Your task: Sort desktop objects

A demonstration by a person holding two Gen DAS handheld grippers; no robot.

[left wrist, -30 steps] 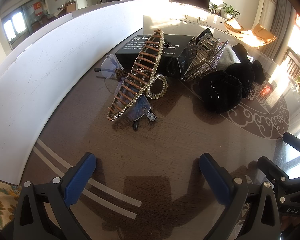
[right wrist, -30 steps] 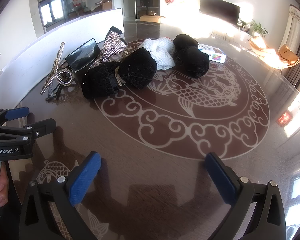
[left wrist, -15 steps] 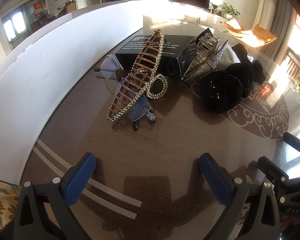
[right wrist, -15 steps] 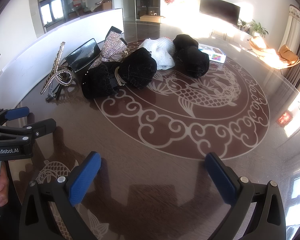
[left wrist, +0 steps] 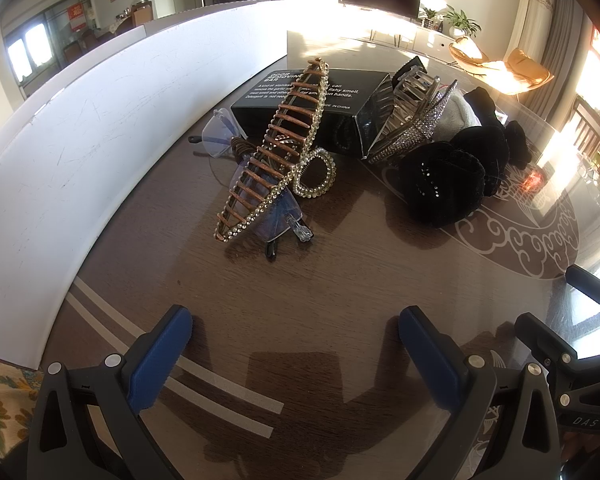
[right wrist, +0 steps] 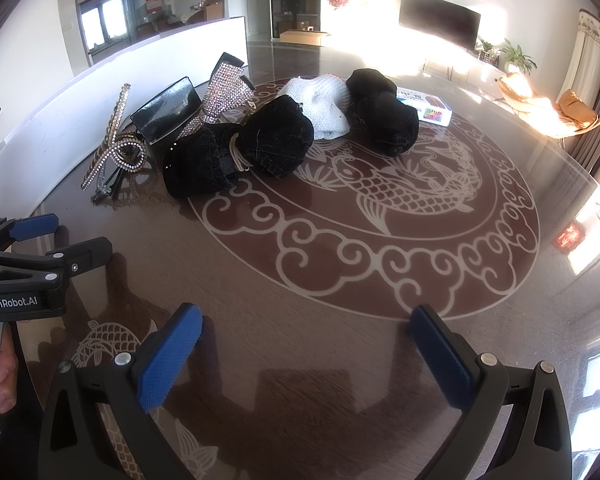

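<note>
Both tongs: left tongs (left wrist: 294,346) and right tongs (right wrist: 306,344), gaping wide, holding nothing.
Pile: rhinestone hair clip (left wrist: 274,152) leaning on glasses (left wrist: 274,216), far across my bench (left wrist: 340,280).
Approach: I'd pinch its spine, lifting clear.

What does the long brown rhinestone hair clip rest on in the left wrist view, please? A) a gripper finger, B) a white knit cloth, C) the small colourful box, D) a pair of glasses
D: the clip lies tilted across the glasses, whose clear lenses and dark temple tips stick out beneath its lower end, while its upper end leans over the black box.
</note>
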